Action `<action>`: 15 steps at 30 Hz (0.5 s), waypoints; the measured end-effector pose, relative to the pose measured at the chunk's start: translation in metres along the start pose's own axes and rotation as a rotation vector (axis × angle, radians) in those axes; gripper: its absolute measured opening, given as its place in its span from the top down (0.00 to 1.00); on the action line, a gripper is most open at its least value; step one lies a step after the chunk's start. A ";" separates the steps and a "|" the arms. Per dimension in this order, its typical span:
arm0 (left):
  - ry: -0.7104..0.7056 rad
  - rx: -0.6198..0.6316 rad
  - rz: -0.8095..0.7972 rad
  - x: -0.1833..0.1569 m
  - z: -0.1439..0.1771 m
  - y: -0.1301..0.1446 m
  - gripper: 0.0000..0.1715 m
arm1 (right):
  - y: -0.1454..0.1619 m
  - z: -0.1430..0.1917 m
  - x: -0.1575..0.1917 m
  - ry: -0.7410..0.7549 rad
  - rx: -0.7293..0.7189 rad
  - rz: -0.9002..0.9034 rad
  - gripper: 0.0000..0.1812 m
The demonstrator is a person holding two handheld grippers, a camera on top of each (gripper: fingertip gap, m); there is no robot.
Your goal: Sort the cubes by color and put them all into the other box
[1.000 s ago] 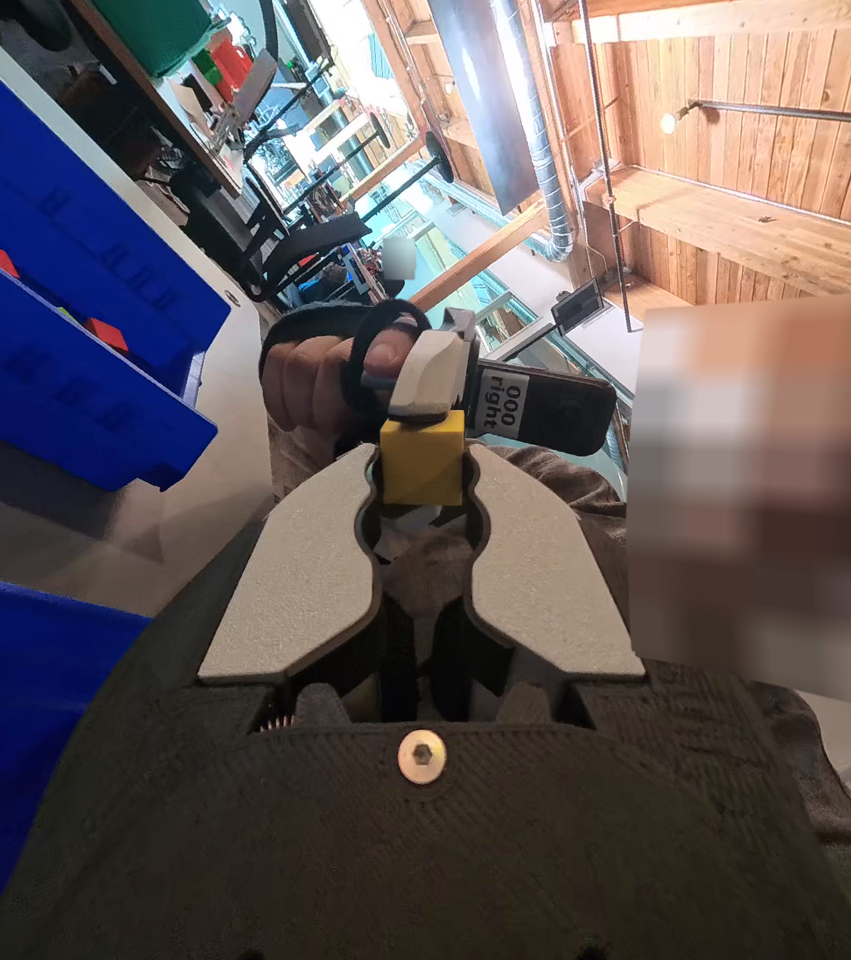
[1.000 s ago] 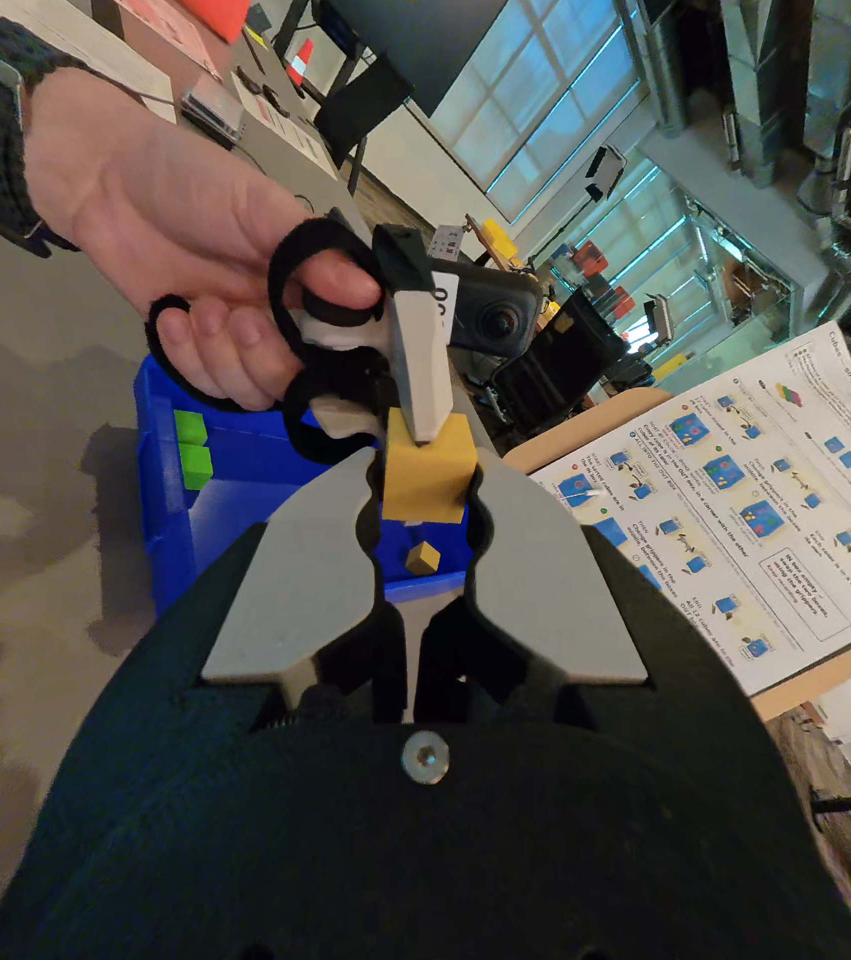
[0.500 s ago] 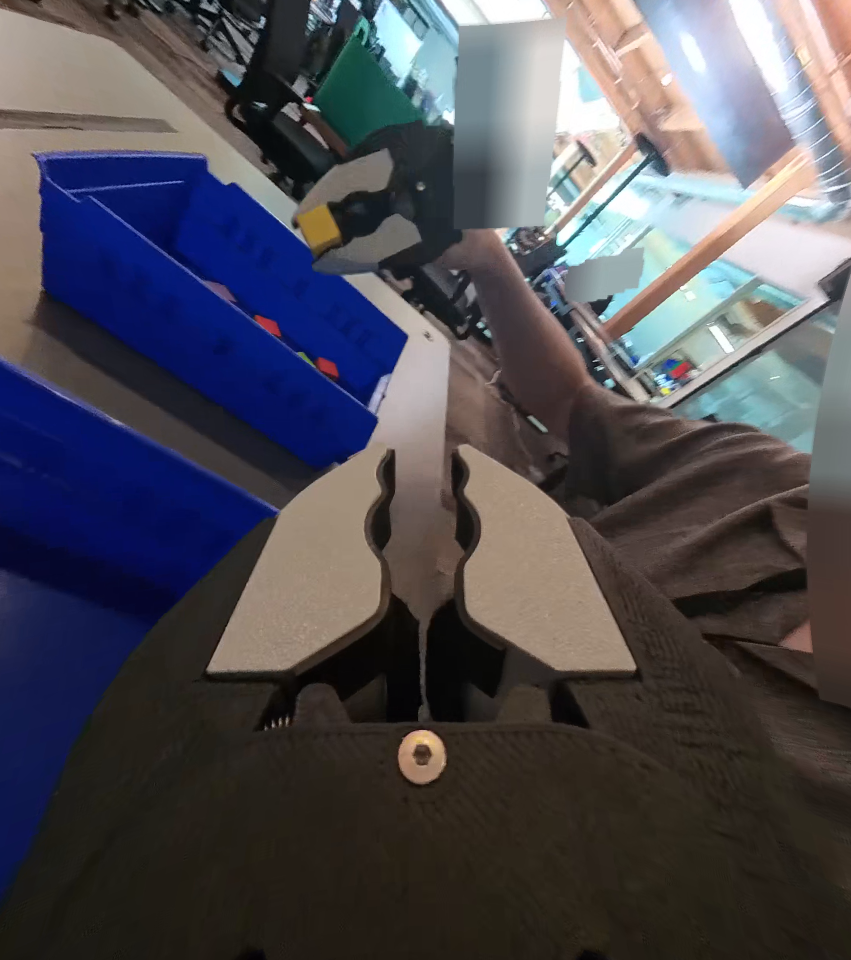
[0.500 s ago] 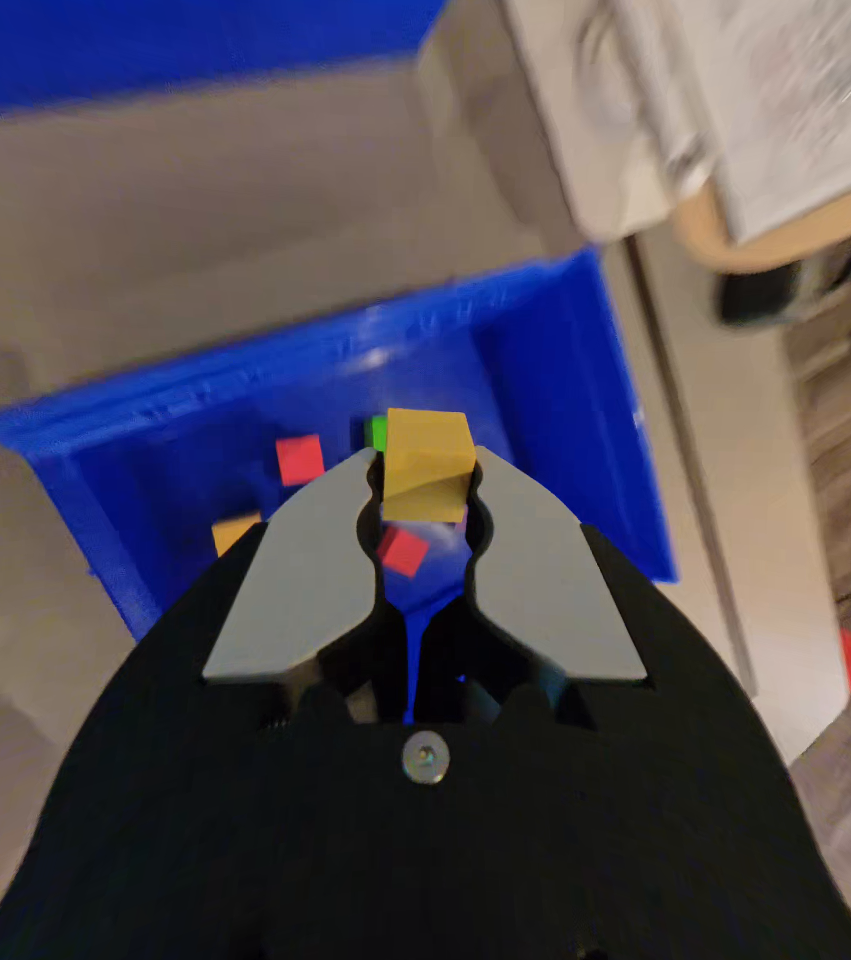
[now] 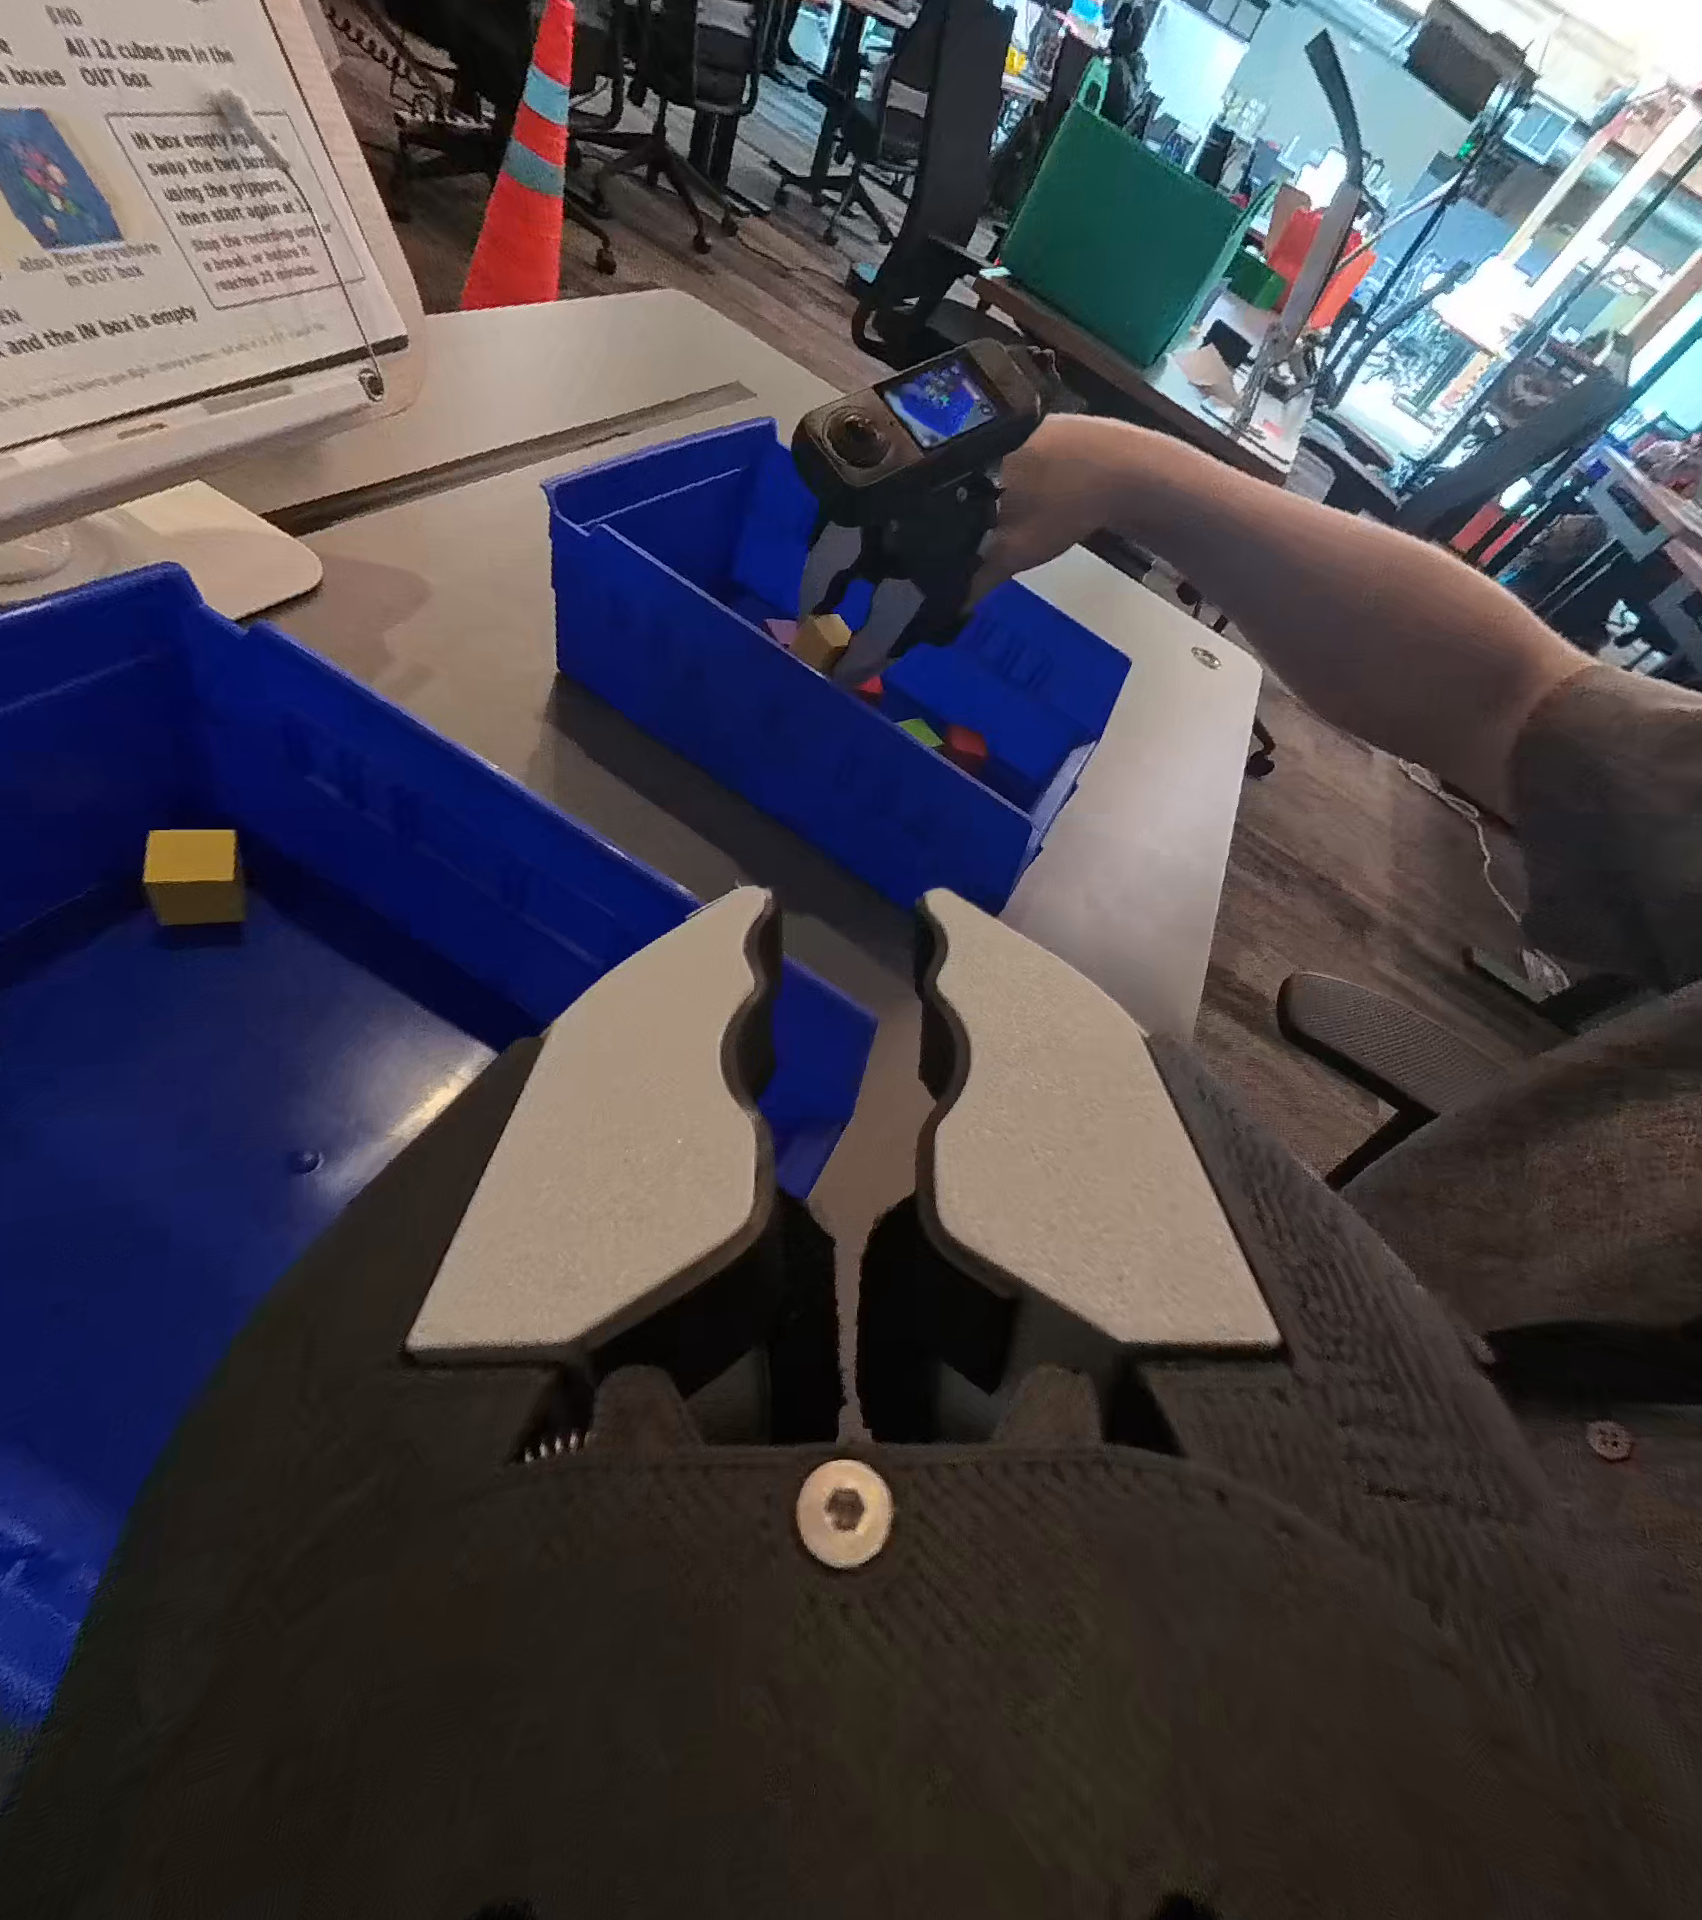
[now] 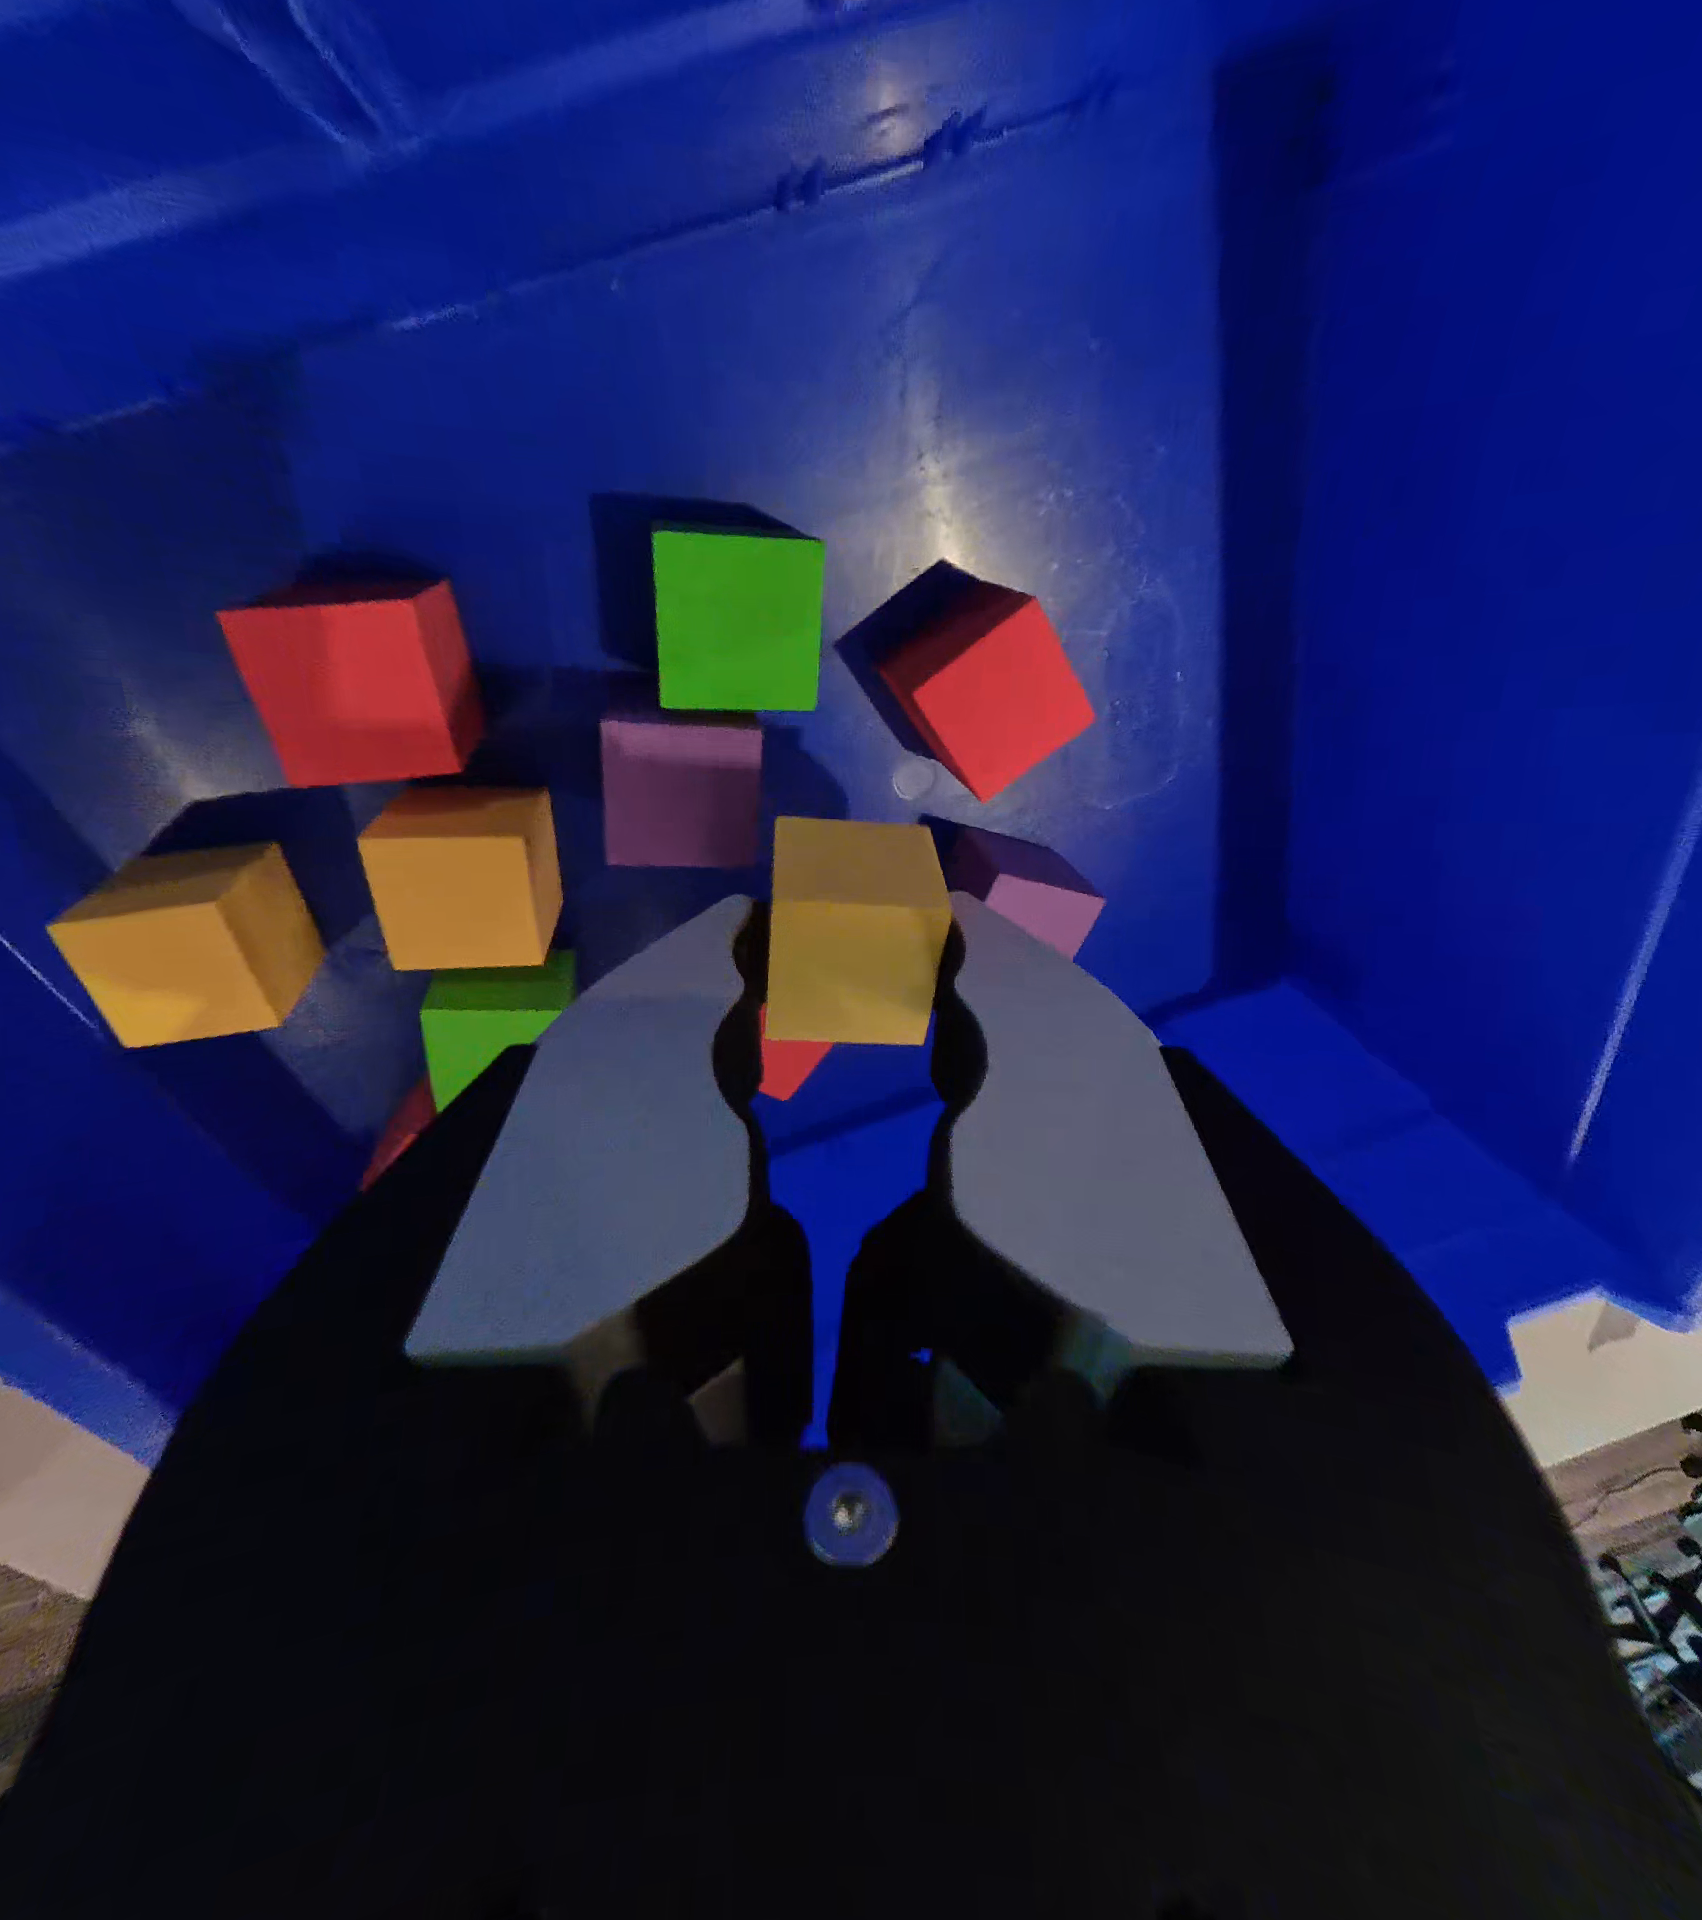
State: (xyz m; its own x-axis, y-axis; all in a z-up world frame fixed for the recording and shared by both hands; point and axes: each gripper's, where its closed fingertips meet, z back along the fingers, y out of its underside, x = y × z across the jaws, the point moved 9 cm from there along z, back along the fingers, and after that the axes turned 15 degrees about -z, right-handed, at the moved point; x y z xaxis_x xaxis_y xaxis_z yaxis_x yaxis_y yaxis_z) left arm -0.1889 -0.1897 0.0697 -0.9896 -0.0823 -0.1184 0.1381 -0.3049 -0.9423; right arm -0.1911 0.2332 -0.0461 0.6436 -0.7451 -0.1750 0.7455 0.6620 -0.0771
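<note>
Right gripper (image 6: 852, 904): closed on a yellow cube (image 6: 852, 935), which is held at the very fingertips, square to the pads. Only the tips are engaged. A thin dark line is seen between the cube and the left finger (image 6: 639, 1091); whether that is a gap or a shadow cannot be told. The grip is judged shallow, so a slight twist could turn the cube.

The tool is pointed down into the far bin (image 6: 1449, 520). Loose cubes lie on the bin floor ahead of and below the tips:
- Two orange cubes (image 6: 457, 878) and a green one are ahead to the left.
- A purple cube (image 6: 681, 790) is straight ahead.
- A red cube (image 6: 982, 691) is ahead to the right.
- Another purple one is just beside the right finger.

Bare floor is seen only to the right of the tool, toward the bin wall.

Left gripper (image 5: 842, 914): jaws parted, nothing between them. It is held over the right corner of the near bin (image 5: 359, 748), well apart from the right gripper (image 5: 852, 644). A second yellow cube (image 5: 192, 876) lies in that bin, ahead to the left.
</note>
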 end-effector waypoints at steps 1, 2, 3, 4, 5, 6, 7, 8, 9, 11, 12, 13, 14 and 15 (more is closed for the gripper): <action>-0.006 0.002 -0.004 0.001 0.002 0.000 0.86 | 0.001 -0.002 -0.001 -0.010 0.010 0.007 0.83; -0.013 0.006 -0.006 0.003 0.005 0.000 0.86 | 0.001 -0.004 -0.002 -0.013 0.021 0.010 0.83; -0.020 0.011 -0.006 0.005 0.006 0.000 0.86 | 0.002 -0.006 -0.003 -0.024 0.038 0.012 0.83; -0.028 0.016 -0.005 0.007 0.008 -0.001 0.85 | 0.002 -0.009 -0.004 -0.029 0.053 0.014 0.83; -0.036 0.023 -0.006 0.009 0.008 -0.001 0.85 | 0.001 -0.011 -0.004 -0.035 0.065 0.017 0.83; -0.048 0.039 -0.013 0.012 0.007 -0.002 0.85 | 0.001 -0.014 -0.004 -0.048 0.077 0.017 0.83; -0.066 0.065 -0.019 0.016 0.006 -0.002 0.84 | 0.001 -0.017 -0.005 -0.054 0.089 0.016 0.83; -0.090 0.095 -0.023 0.020 0.005 -0.001 0.84 | 0.000 -0.020 -0.005 -0.060 0.098 0.016 0.83; -0.117 0.124 -0.027 0.025 0.003 -0.001 0.84 | 0.000 -0.024 -0.005 -0.068 0.115 0.010 0.83; -0.172 0.178 -0.035 0.034 -0.001 -0.001 0.83 | 0.000 -0.029 -0.006 -0.071 0.130 0.005 0.83; -0.206 0.200 -0.041 0.039 -0.003 -0.002 0.83 | 0.000 -0.030 -0.006 -0.077 0.129 -0.002 0.84; -0.251 0.221 -0.050 0.045 -0.004 -0.002 0.83 | 0.000 -0.029 -0.007 -0.082 0.126 -0.016 0.83; -0.301 0.244 -0.062 0.050 -0.005 -0.003 0.82 | 0.000 -0.030 -0.008 -0.088 0.131 -0.028 0.83; -0.358 0.274 -0.074 0.056 -0.007 -0.003 0.82 | 0.001 -0.030 -0.008 -0.099 0.141 -0.041 0.83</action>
State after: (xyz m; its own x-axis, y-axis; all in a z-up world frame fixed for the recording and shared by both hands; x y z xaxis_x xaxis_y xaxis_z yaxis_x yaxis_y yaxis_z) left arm -0.2451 -0.1873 0.0637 -0.9274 -0.3586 0.1070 0.1211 -0.5582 -0.8209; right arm -0.2003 0.2420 -0.0744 0.6206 -0.7804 -0.0763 0.7841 0.6179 0.0575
